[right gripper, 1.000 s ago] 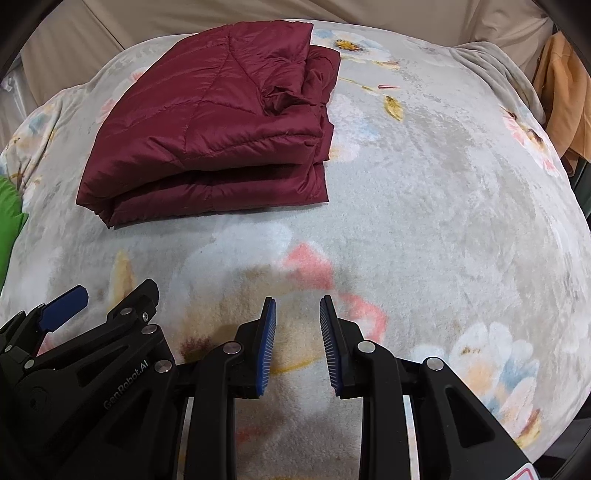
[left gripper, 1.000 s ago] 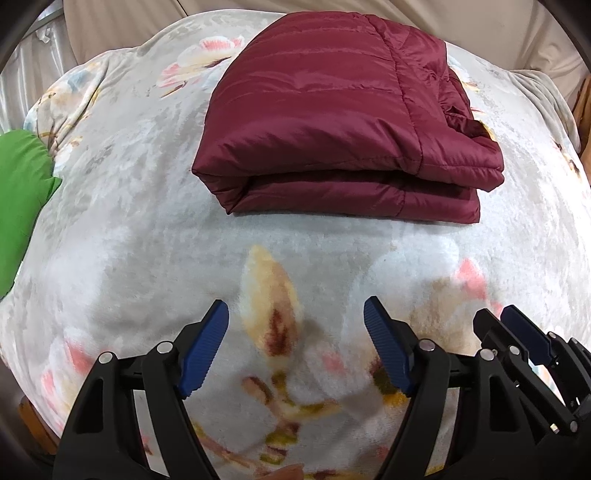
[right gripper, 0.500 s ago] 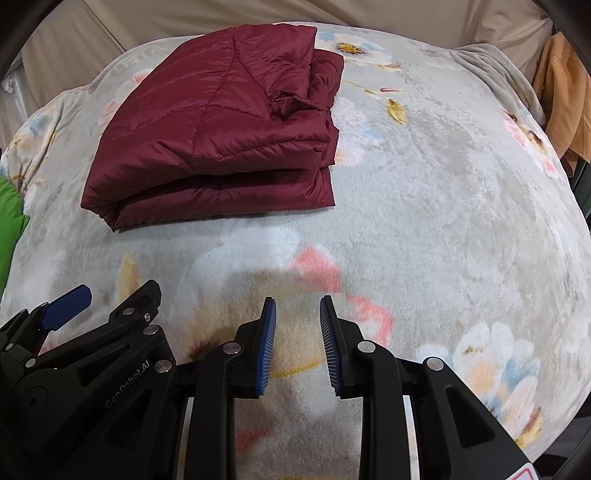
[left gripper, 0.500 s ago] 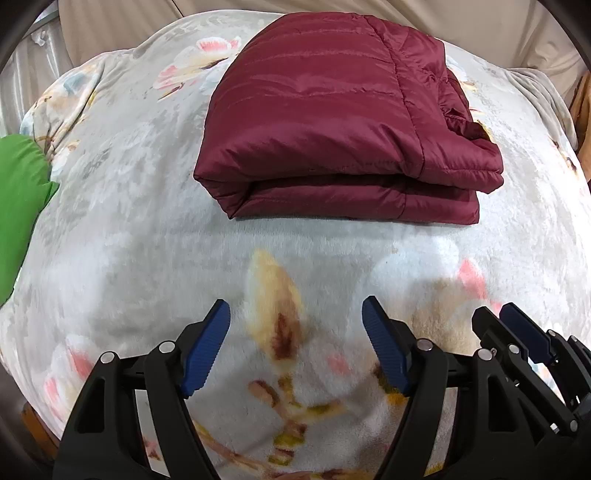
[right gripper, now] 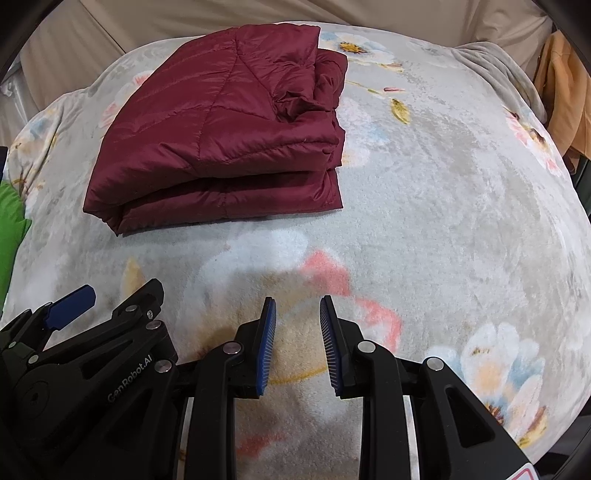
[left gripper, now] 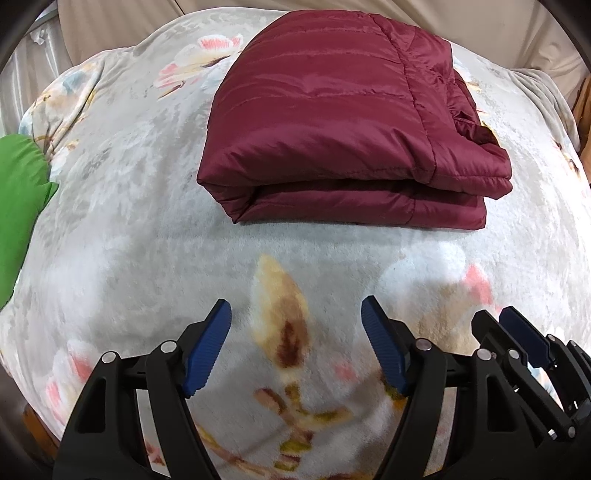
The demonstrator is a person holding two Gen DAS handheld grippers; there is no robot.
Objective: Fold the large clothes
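Observation:
A dark red quilted jacket (left gripper: 343, 125) lies folded in a thick rectangle on the floral blanket (left gripper: 129, 229); it also shows in the right wrist view (right gripper: 221, 140), left of centre. My left gripper (left gripper: 295, 317) is open and empty, hovering over the blanket well short of the jacket's near folded edge. My right gripper (right gripper: 297, 306) is open with a narrow gap, empty, over the blanket to the right of and nearer than the jacket. The right gripper's tip (left gripper: 517, 332) shows at the lower right of the left wrist view; the left gripper's tip (right gripper: 70, 306) shows at the lower left of the right wrist view.
A green cloth (left gripper: 18, 206) lies at the blanket's left edge, also in the right wrist view (right gripper: 11, 221). An orange garment (right gripper: 565, 96) hangs at the far right. Beige fabric (right gripper: 184, 22) rises behind the blanket.
Both grippers have drifted slightly, so the jacket sits a little lower in both views. The jacket itself has not moved. Jaw openings are unchanged.

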